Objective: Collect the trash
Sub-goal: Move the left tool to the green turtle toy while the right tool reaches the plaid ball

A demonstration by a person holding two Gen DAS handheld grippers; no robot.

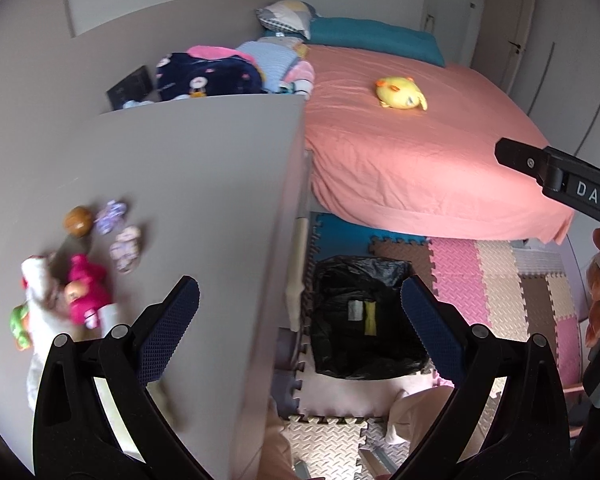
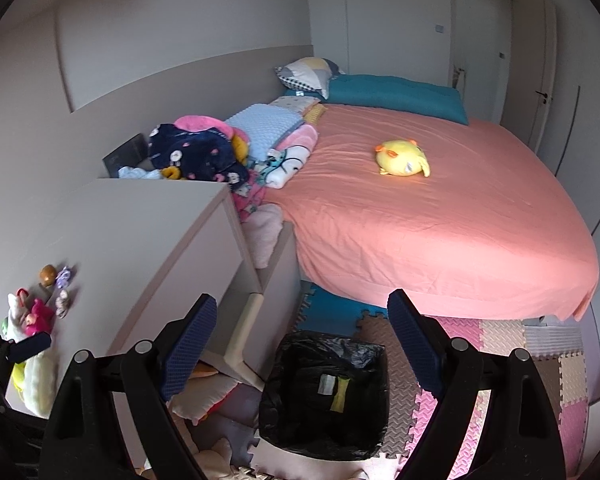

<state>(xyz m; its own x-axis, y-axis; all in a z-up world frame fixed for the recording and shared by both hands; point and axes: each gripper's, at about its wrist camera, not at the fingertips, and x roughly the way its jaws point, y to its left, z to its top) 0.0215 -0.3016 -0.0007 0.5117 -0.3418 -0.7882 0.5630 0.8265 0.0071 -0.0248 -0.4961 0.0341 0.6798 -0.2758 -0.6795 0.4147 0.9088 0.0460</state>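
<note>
Below, one bin (image 1: pixel 364 316) lined with a black bag is seen on the floor mats (image 1: pixel 512 288), beside the corner of the surface (image 1: pixel 204 184) and just off the foot of the bed (image 1: pixel 412 152). Two scraps lie inside it, one grey (image 1: pixel 355 310) and one yellow (image 1: pixel 370 317), side by side. Both tools are held spread wide with nothing between their pads: the left tool (image 1: pixel 300 330) over the surface edge and the bin, the right tool (image 2: pixel 302 354) above the bin. At the surface's left edge one brown ball (image 1: pixel 78 221), two small purple pieces (image 1: pixel 118 234) and one pink doll (image 1: pixel 85 290) are grouped near a white plush. One yellow plush (image 1: pixel 401 94) lies on the bed's pink sheet. Folded clothes (image 1: pixel 208 76) are piled behind the surface.
</note>
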